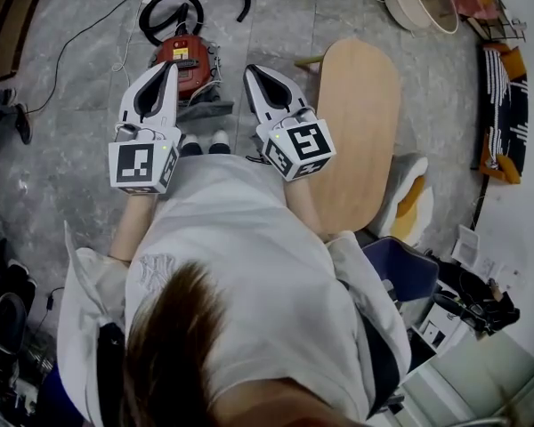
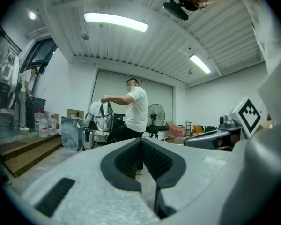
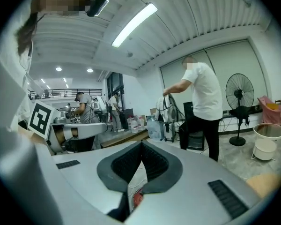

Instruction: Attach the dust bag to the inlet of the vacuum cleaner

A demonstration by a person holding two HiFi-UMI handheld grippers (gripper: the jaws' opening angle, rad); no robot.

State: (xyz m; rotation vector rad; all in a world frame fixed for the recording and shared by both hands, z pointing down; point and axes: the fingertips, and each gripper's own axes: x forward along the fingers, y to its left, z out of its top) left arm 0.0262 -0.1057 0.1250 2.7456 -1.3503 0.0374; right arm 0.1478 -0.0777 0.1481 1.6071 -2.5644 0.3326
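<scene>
Left claw [image 1: 171, 66]: jaws together with nothing between them, held level over the floor.
Right claw [image 1: 253, 70]: also closed and empty, its ribbed black pads meeting.
Dust bag [image 1: 206, 110]: probably the grey, limp fold on the stone floor, just past the person's shoes and touching the vacuum's near side; too small to confirm.
Handling: likely light and soft, and will sag and crumple. Grip any stiff collar round its opening, one claw on each side.
Vacuum cleaner [image 1: 183, 59]: red, hard, rounded shell; inlet not discernible.
Hose [image 1: 173, 3]: black and flexible, looping beyond.
</scene>
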